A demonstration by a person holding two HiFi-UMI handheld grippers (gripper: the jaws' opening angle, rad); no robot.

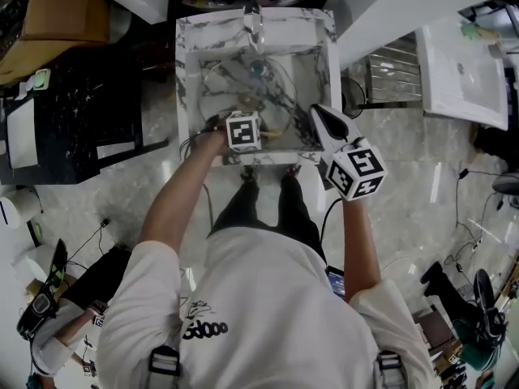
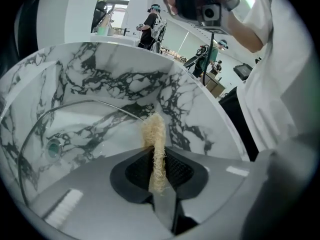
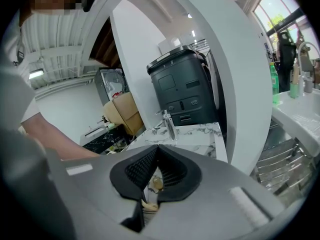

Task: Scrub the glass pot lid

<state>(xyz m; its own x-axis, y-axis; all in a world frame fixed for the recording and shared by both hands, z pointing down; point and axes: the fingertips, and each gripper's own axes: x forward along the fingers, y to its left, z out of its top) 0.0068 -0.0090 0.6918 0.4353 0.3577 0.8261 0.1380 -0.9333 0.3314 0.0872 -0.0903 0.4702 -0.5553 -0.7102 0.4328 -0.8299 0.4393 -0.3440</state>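
Left gripper [image 1: 243, 120] [image 2: 158, 159] is down inside the white, grey-veined marble-look sink [image 1: 186, 71] [image 2: 120, 69]. Its jaws are clamped tight on a tan, coarse-fibred loofah strip [image 2: 154, 134], whose long axis runs straight out past the tips. The round clear glass pot lid with a thin metal rim [image 1: 251, 83] [image 2: 85, 129] lies in the basin, ahead and to the left of those jaws. Its rim arc passes right by the loofah's free end; I can't tell whether they touch. It's a disc, so there's no long axis to line up, and it seems to lean against the basin wall rather than lie flat. A small round fitting shows through the glass; knob or drain, I can't say. Right gripper [image 1: 324, 120] [image 3: 157, 149] sits up at the sink's right rim with its ribbed black pads closed tip to tip and nothing held. It is aimed across the deck at the chrome tap [image 3: 170, 124]. The left is clearly nearer, so I'd expect it to sweep the loofah leftward onto the glass. The glass looks slick and unbraced, so it may slide under pressure.
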